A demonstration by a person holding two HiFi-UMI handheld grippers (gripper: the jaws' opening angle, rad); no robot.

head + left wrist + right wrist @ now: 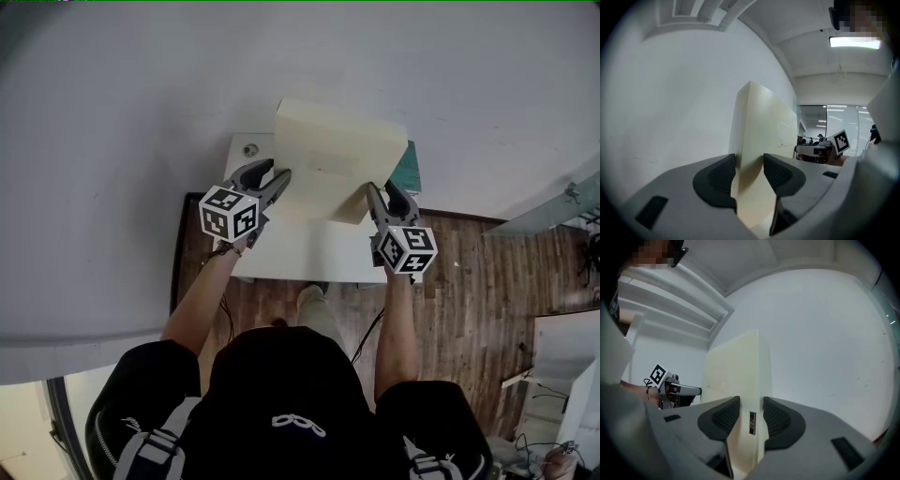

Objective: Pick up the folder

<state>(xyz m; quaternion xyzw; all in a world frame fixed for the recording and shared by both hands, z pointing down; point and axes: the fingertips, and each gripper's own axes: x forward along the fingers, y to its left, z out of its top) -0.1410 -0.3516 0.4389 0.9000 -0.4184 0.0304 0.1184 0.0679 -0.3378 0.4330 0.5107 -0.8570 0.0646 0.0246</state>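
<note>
While both tools pinch it, the cream, slab-shaped card folder [337, 159] lies tilted over the white rectangular desk [300, 248], its broad face turned up towards the head view and its far edge reaching towards the pale wall. Item, left: the left gripper [279, 171] takes the folder's near left corner; in the left gripper view its jaws stand fairly wide, closed across the folder's thickness, with the dark ribbed pads [717, 180] set against either side. Item, centre: the folder spans the gap between the two tools, with nothing else bearing on it. Whether its underside is fully clear of the desk cannot be told from above, though neither gripper view shows any desk below it. Item, right: the right gripper [383, 187] takes the near right corner; the right gripper view shows its jaws closed likewise on the narrow spine, a small dark label [752, 423] sitting between the pads. A green flat object [411, 167] shows at the desk's right end, just behind the folder. Step in hand, by judgement: the grasp is made and the lift is under way or all but done. Next move: raise both hands together and level, keeping even pressure so that the slab neither twists nor slips from the lighter hold.
</note>
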